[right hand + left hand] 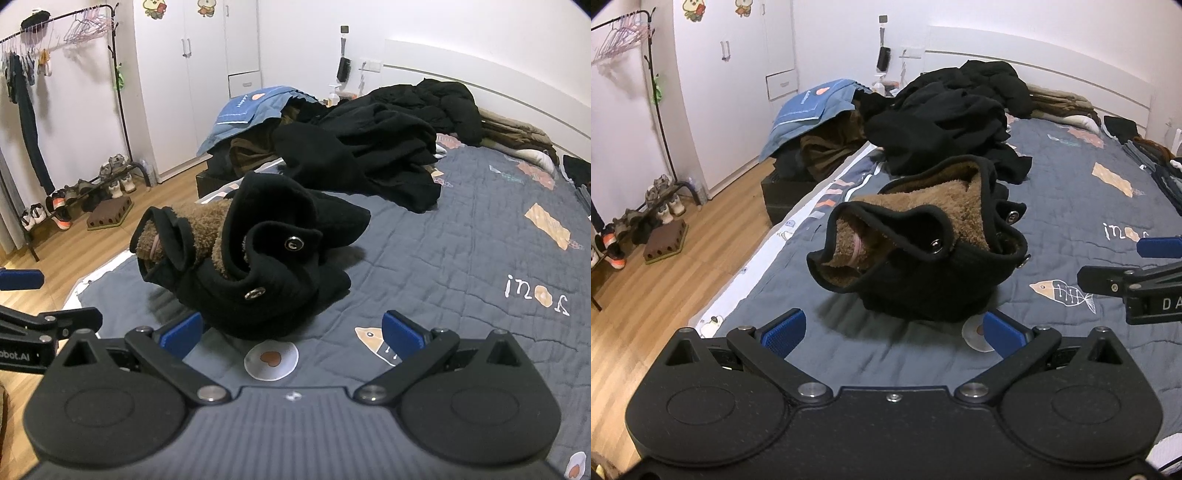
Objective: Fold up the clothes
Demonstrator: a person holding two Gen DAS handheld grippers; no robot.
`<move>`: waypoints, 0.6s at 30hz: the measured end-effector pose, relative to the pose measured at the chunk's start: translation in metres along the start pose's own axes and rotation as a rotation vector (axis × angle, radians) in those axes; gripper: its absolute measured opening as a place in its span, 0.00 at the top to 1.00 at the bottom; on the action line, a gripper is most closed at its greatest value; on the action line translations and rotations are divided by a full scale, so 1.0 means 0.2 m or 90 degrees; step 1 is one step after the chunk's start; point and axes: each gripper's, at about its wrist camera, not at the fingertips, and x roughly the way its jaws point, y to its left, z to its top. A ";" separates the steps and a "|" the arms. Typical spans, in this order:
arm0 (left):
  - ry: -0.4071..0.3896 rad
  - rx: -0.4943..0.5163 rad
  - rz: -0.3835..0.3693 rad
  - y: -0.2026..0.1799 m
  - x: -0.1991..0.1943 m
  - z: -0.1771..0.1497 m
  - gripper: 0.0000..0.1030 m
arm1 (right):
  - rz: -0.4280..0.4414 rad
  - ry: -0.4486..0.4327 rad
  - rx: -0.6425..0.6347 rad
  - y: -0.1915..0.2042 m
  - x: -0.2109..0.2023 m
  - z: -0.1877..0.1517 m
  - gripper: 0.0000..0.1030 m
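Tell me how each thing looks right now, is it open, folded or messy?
Left gripper: jaws open, empty.
Right gripper: jaws open, empty.
Black garment with brown fleece lining: crumpled, unfolded, snaps undone.
Pile of black clothes: heaped, unfolded.
White wardrobe doors: closed.

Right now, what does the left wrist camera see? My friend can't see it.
A crumpled black jacket with brown fleece lining lies on a grey-blue quilt, just beyond the left gripper, its blue fingers wide open. More dark clothes are piled behind.
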 end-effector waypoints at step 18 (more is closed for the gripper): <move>-0.004 0.014 -0.004 -0.01 0.00 -0.01 0.00 | 0.012 -0.002 -0.005 0.01 0.00 0.00 0.00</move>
